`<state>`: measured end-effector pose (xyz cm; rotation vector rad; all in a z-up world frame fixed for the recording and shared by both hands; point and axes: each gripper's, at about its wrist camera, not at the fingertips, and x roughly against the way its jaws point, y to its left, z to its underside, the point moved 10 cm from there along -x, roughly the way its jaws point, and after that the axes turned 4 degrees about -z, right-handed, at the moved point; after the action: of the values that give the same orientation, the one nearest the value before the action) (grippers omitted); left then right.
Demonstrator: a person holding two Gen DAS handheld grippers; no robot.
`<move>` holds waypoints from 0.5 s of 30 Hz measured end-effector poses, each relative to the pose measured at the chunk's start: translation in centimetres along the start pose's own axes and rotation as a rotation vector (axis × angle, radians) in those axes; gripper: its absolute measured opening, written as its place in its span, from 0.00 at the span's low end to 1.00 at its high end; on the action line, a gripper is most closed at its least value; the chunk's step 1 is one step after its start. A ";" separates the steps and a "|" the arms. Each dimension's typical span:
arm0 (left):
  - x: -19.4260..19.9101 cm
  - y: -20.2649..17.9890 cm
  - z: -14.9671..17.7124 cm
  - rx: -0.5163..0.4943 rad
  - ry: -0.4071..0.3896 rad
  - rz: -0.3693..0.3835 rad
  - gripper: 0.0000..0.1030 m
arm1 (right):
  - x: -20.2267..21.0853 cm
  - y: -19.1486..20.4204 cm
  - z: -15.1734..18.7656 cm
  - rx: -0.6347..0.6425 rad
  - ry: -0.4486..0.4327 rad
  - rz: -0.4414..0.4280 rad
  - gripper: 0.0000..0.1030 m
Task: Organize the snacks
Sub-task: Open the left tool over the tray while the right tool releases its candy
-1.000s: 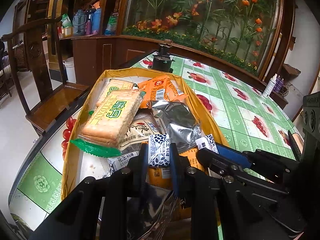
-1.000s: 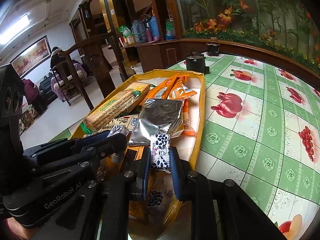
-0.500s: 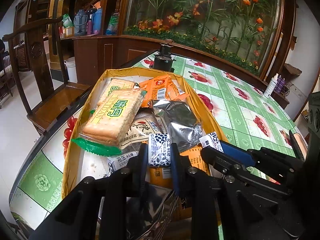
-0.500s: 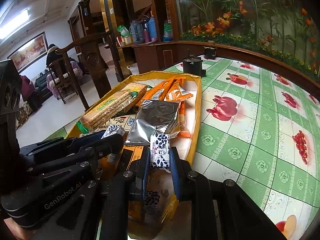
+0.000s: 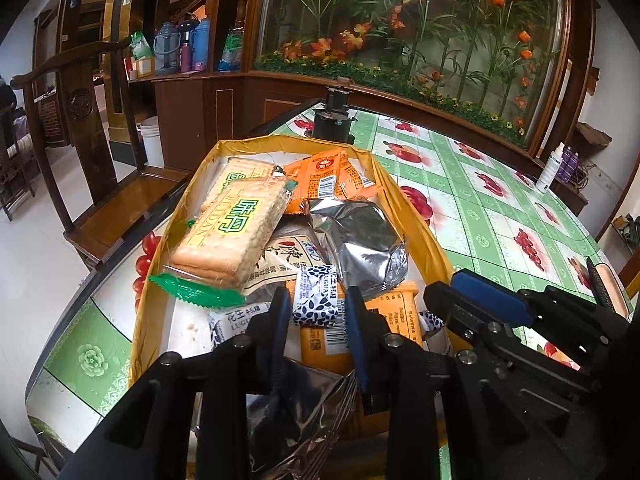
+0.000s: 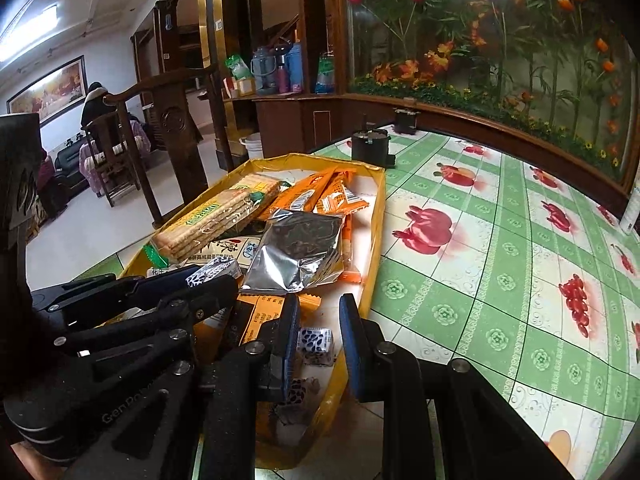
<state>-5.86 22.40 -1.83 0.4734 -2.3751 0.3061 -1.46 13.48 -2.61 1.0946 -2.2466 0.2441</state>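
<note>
A fruit-patterned green table (image 6: 500, 280) carries a yellow snack tray (image 6: 378, 216).

Room, domestic interior. Table covered with green-checked fruit-print oilcloth (image 6: 500, 264). Dark carved wooden armchair (image 5: 80, 152) beside it, on pale glossy tile floor (image 5: 36, 264). Curved wood-framed glass panel with artificial flowers (image 5: 420, 28) behind. Wooden sideboard (image 6: 296, 116) carrying thermos flasks (image 6: 280, 68). White bucket (image 5: 152, 144) below. Framed painting (image 6: 48, 88) on white wall; ceiling strip light (image 6: 24, 36).
</note>
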 end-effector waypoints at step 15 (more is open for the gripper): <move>1.9 0.8 -0.6 0.006 -0.021 -0.052 0.39 | 1.9 -0.3 -0.7 -0.003 -0.065 0.018 0.44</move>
<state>-7.18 22.85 -0.14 0.5435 -2.3788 0.2862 -1.81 12.38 -0.92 1.0956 -2.3141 0.2159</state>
